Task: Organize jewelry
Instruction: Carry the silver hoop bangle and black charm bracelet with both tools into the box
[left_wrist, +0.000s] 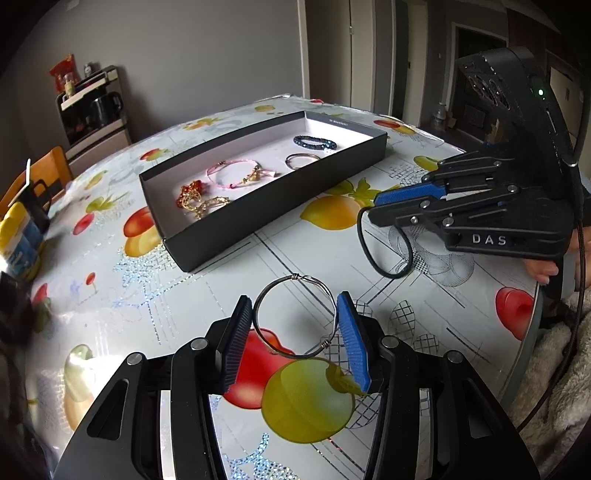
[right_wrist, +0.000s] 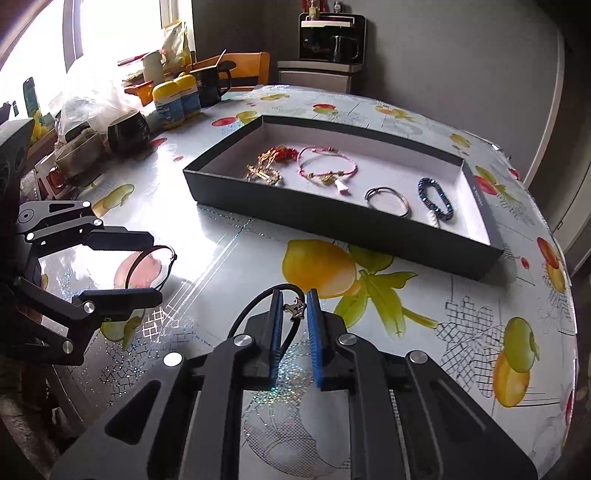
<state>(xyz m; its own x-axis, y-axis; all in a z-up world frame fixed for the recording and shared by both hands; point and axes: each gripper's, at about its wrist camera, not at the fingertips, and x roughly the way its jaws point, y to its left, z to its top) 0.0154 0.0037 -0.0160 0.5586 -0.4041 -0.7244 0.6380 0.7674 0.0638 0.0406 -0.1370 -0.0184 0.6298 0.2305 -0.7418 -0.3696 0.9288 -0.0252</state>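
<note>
Holding one bangle (left_wrist: 295, 317), one cord (right_wrist: 258, 314); tray (left_wrist: 207, 243) has five.

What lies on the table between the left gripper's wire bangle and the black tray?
Only bare fruit-print tablecloth between the silver wire bangle and the black cardboard tray, clearest in the left wrist view.

Setting: home dining room. Evidence: worktop (right_wrist: 424, 306) under fruit-print oilcloth; wooden chair (right_wrist: 246, 70) on its far side from the claw; kettle (right_wrist: 343, 47) on a cabinet (right_wrist: 314, 75) against the grey wall; mug (right_wrist: 210, 83), bottles (right_wrist: 177, 99), bags by the window; doors (left_wrist: 332, 51) beyond.
</note>
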